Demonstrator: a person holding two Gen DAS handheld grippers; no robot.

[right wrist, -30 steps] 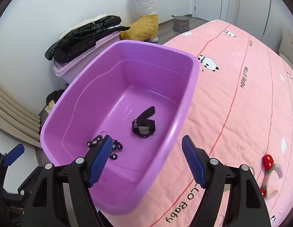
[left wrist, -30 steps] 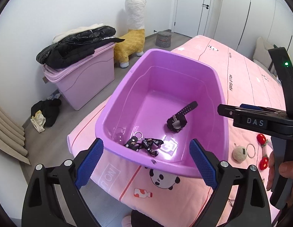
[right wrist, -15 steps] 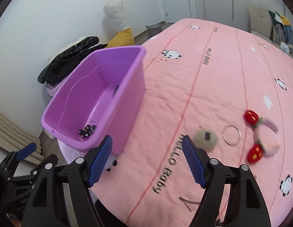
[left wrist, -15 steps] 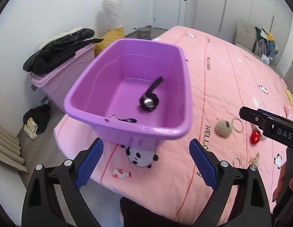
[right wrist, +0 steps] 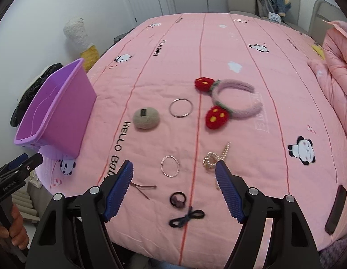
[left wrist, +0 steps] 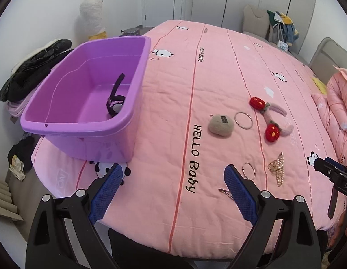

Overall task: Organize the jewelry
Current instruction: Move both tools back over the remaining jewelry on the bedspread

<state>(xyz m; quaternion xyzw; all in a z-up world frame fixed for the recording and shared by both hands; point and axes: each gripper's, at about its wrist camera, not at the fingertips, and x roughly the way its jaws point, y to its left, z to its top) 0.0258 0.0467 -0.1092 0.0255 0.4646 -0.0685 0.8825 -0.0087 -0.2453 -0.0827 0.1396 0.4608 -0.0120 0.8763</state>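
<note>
Your left gripper (left wrist: 173,190) and right gripper (right wrist: 174,186) both gape, empty. Two bangles (right wrist: 181,108) (right wrist: 170,166), one headband (right wrist: 231,103), one pearl claw clip (right wrist: 215,157) lie on the bed (right wrist: 285,78); one watch (left wrist: 115,105) sits in the tub (left wrist: 83,125).

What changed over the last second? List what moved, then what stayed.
Both grippers swung right, away from the bin and over the bedspread. The left gripper now faces the pouch and headband; the right gripper hangs over a bangle and claw clip. Nothing was grasped or released. Both stay open and empty; the watch stays in the bin.
</note>
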